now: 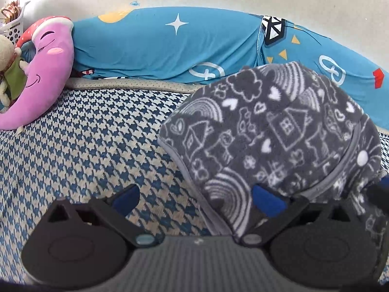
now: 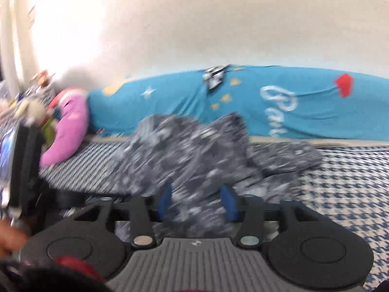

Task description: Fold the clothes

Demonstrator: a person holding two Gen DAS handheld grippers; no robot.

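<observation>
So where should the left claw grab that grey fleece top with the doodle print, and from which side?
Probably the piped hem edge of the grey fleece top, nearest the left claw. It lies on the houndstooth cover as a thin, firm border, with the bulk mounded behind. Come in low from the bare cover on the garment's left, one finger sliding under the edge.
</observation>
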